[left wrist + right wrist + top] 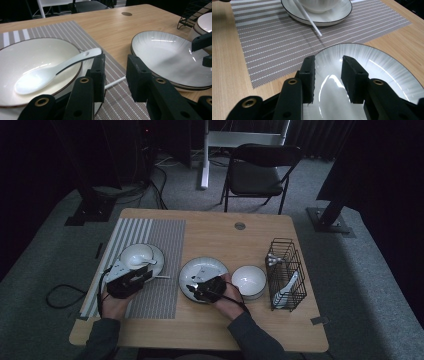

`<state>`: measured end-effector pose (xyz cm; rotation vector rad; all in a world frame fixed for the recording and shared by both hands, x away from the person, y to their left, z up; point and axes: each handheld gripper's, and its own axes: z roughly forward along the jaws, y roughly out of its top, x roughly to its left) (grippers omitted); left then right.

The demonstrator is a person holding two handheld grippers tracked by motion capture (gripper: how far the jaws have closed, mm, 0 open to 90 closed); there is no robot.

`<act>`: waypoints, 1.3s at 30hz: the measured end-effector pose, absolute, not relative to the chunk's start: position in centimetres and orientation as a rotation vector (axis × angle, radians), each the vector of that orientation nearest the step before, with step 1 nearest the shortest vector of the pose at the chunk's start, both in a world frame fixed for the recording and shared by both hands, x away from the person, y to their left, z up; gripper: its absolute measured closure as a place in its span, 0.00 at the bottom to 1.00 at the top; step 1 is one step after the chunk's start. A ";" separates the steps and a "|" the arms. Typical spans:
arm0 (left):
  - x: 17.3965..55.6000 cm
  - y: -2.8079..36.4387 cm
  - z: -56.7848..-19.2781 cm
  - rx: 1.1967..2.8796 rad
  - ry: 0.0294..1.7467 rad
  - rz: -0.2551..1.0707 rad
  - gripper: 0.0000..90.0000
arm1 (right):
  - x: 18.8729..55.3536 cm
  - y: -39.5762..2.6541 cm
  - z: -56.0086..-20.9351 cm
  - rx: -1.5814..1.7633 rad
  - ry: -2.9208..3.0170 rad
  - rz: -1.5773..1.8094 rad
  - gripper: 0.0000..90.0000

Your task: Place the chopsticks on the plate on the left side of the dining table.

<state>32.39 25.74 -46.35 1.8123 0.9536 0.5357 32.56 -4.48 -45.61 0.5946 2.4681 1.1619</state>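
The left gripper (115, 72) hangs with its jaws spread and nothing between the pads, just off the rim of the bowl (37, 65) that sits on a saucer on the striped mat (160, 245) toward the table's (215, 225) left edge. A white spoon (52, 72) lies in that bowl, scoop down in the hollow and handle propped over the rim toward the gripper. A thin white stick (310, 21) leans off the saucer's edge onto the mat.

The right gripper (327, 77) is also parted and empty, poised over the near rim of the plate (372, 72) at the middle of the table, close to the front edge. To the plate's right stands a second bowl (248, 281), and a wire rack (286, 272) stands near the right edge.

The plate looks like glazed ceramic: stiff, fairly heavy, slick and likely to chip if dropped or knocked against the bowl beside it. Its shallow sloped rim is probably the only place to grip, one pad above and one below, pushed well in so the glaze does not slide out. The spoon seems light but just as slippery; the raised handle end is the best hold.
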 end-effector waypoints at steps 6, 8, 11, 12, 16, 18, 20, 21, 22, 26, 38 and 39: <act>32.6 25.0 -45.5 1.814 0.920 0.532 0.75 | 32.0 -5.3 -45.8 0.614 2.452 1.183 0.70; 32.7 24.7 -45.3 1.815 0.907 0.531 0.75 | 31.8 -5.6 -45.9 0.618 2.453 1.184 0.70; 32.9 24.1 -45.0 1.823 0.889 0.526 0.75 | 31.6 -5.9 -46.1 0.625 2.453 1.183 0.70; 33.0 23.9 -44.9 1.826 0.884 0.525 0.74 | 31.5 -6.0 -46.2 0.627 2.451 1.183 0.70; 33.2 23.2 -44.6 1.830 0.860 0.515 0.74 | 31.2 -6.5 -46.4 0.648 2.443 1.191 0.70; 33.3 22.8 -44.5 1.834 0.850 0.511 0.74 | 31.1 -6.7 -46.5 0.650 2.439 1.194 0.70; 33.4 22.4 -44.4 1.836 0.840 0.505 0.74 | 30.9 -6.9 -46.6 0.654 2.436 1.188 0.70; 33.5 22.2 -44.4 1.835 0.836 0.502 0.74 | 30.9 -7.1 -46.6 0.658 2.435 1.185 0.70; 33.5 22.1 -44.4 1.836 0.834 0.501 0.74 | 30.8 -7.3 -46.7 0.666 2.431 1.187 0.70; 33.6 21.5 -44.5 1.834 0.823 0.490 0.74 | 30.6 -7.8 -46.9 0.683 2.423 1.195 0.69; 34.0 20.2 -44.0 1.842 0.787 0.476 0.73 | 29.9 -9.5 -47.2 0.724 2.412 1.197 0.69; 34.0 20.1 -44.0 1.843 0.784 0.477 0.73 | 29.9 -9.6 -47.3 0.727 2.412 1.191 0.69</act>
